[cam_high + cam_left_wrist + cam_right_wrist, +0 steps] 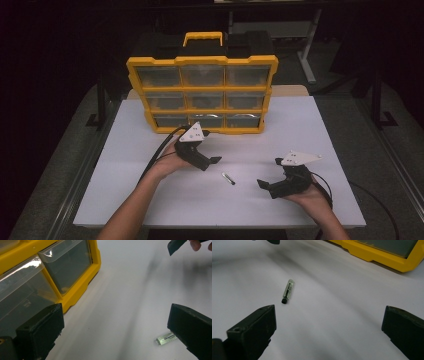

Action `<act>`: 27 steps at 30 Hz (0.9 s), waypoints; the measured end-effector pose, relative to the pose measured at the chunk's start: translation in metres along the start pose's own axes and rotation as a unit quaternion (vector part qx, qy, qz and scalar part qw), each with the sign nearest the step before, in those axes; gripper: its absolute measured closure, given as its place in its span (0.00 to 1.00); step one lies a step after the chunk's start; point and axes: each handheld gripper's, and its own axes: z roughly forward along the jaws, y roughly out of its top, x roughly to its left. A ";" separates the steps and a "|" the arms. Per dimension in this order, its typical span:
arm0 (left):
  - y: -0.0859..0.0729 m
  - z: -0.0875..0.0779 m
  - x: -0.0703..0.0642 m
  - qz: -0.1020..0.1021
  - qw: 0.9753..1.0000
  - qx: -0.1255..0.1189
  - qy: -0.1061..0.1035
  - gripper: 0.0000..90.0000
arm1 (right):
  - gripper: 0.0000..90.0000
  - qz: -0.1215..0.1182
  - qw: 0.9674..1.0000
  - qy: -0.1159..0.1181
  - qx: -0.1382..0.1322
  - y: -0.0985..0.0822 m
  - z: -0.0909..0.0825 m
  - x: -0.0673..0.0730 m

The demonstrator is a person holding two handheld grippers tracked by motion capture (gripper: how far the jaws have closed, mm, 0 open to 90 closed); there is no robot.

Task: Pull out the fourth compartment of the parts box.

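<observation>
A small clear tube with a black cap (228, 178) lies on the white table (300, 125) between my two grippers. My left gripper (210, 147) is open, just left of and beyond the tube, close to the front of the yellow drawer organizer (201, 90). In the left gripper view the tube (166, 338) lies partly behind the right jaw, with nothing between the jaws of this gripper (115, 325). My right gripper (270, 172) is open, to the right of the tube. In its own view the tube (288, 291) lies ahead of the left jaw, outside the gripper (328, 322).
The organizer (82, 287) has three rows of clear drawers, all closed, and a yellow carry handle (202, 37) on top. Its lower corner (384, 257) lies ahead of the right gripper. Black cables trail from both grippers toward the table's front edge.
</observation>
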 end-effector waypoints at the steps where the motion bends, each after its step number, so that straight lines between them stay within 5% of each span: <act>1: 0.000 0.000 0.000 0.001 1.000 -0.001 0.000 0.01 | 0.00 0.000 1.000 0.000 0.000 0.000 0.000 0.000; 27: 0.001 -0.002 -0.002 0.063 0.998 -0.004 0.020 0.01 | 0.00 -0.002 1.000 -0.001 0.001 0.000 0.000 -0.001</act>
